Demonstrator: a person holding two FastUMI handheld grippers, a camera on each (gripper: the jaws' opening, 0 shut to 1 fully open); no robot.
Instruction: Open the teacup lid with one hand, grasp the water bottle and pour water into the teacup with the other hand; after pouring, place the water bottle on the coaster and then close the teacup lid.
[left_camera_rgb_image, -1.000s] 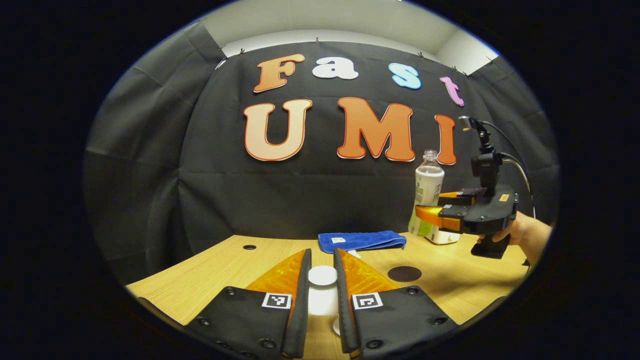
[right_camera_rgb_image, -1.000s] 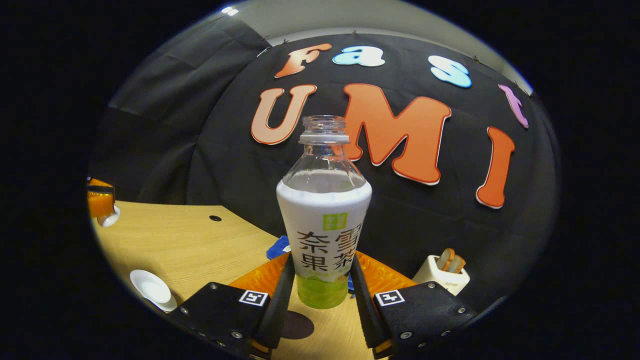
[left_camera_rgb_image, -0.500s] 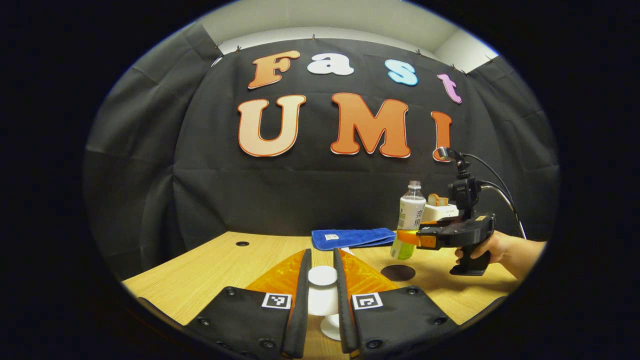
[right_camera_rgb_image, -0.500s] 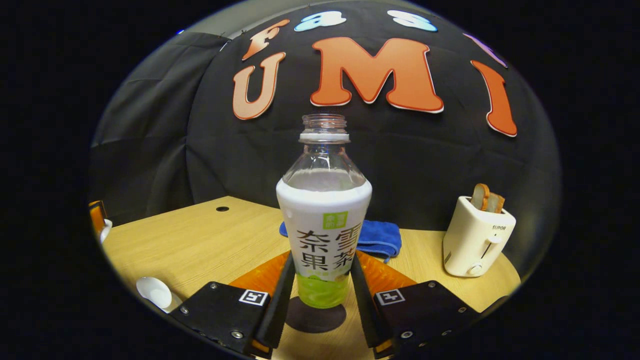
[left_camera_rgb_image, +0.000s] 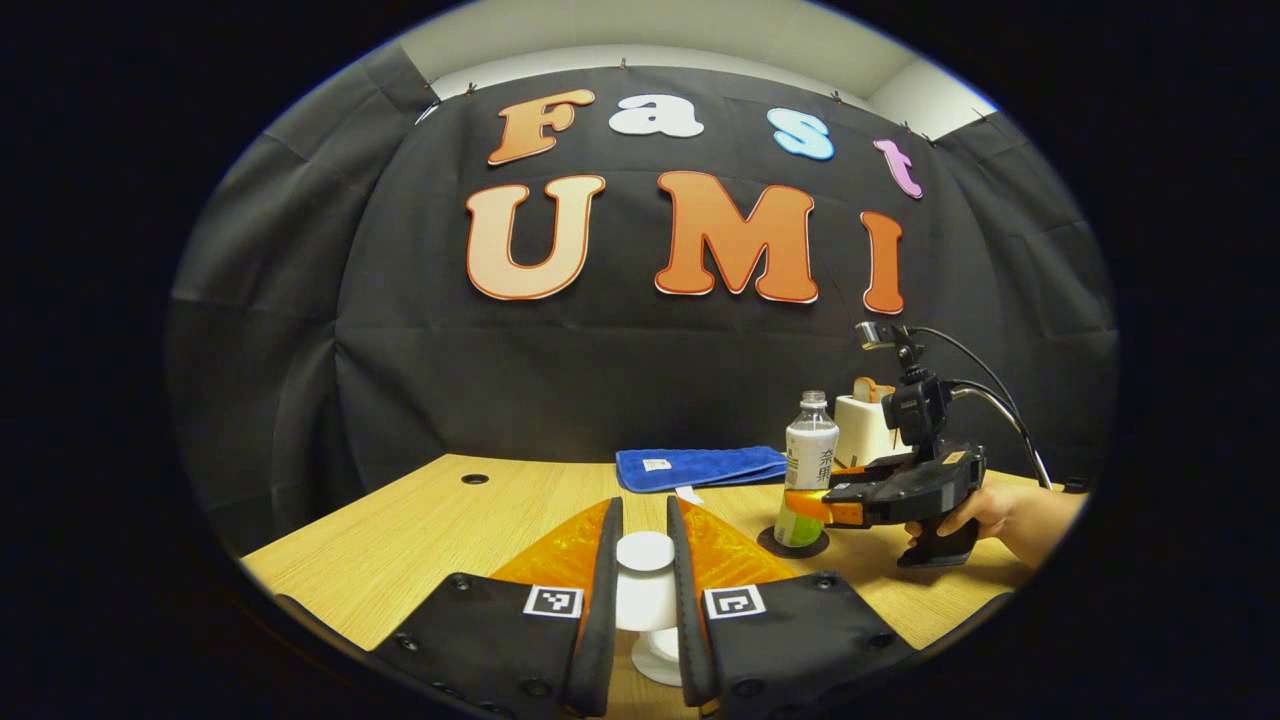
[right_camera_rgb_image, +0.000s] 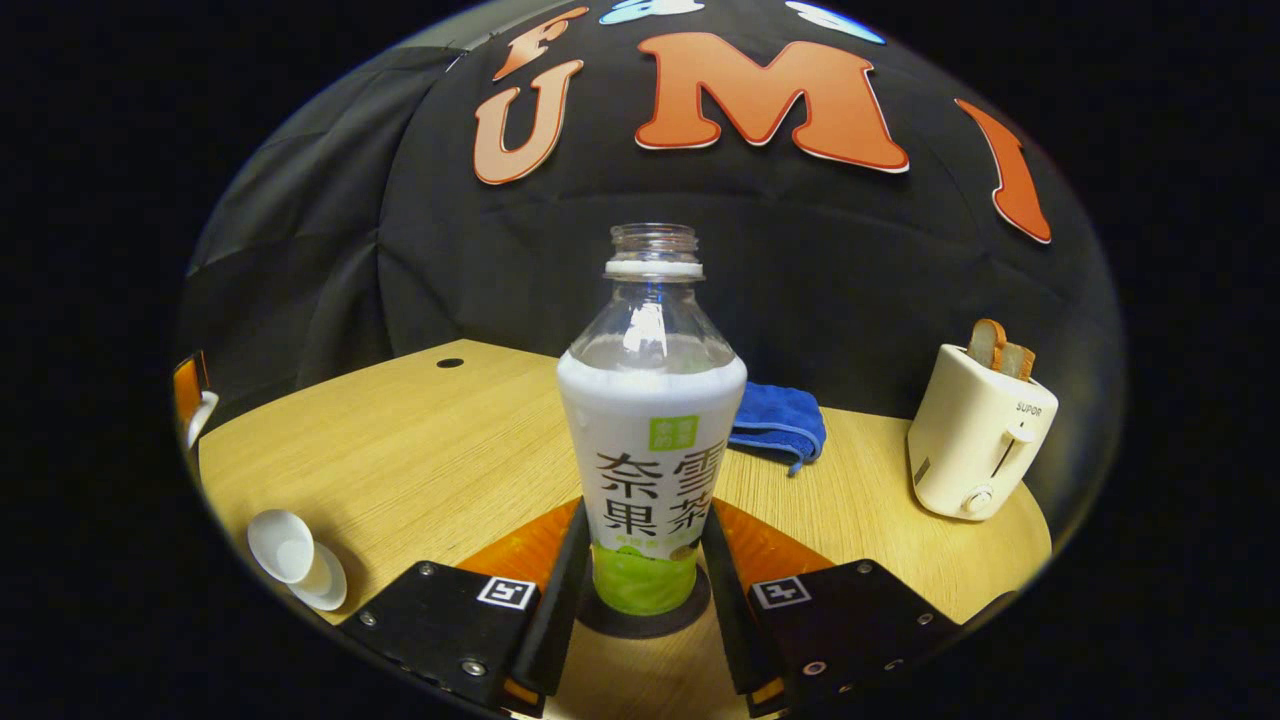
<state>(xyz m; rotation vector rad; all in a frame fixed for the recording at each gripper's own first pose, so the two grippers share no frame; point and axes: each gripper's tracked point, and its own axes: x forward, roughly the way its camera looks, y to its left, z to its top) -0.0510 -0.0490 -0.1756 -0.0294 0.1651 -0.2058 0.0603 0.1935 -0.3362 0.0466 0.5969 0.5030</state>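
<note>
On the dark coaster (right_camera_rgb_image: 640, 618), bottle (right_camera_rgb_image: 650, 440) upright, right tool (right_camera_rgb_image: 640, 590) clamped on its lower body. Over at the left tool (left_camera_rgb_image: 645, 590), lid (left_camera_rgb_image: 645, 555) pinched between both fingers above the cup (left_camera_rgb_image: 655, 655) on the wooden surface (left_camera_rgb_image: 480, 520).

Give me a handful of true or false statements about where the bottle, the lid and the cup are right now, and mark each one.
1. The water bottle stands upright on the dark coaster. True.
2. The bottle has its cap screwed on. False: its neck is open, no cap on it.
3. The left tongs are shut on the teacup lid. True.
4. The right tongs have let go and pulled away from the bottle. False: both fingers sit against its sides.
5. The blue towel is draped over the toaster. False: it lies on the table, apart from the toaster.
</note>
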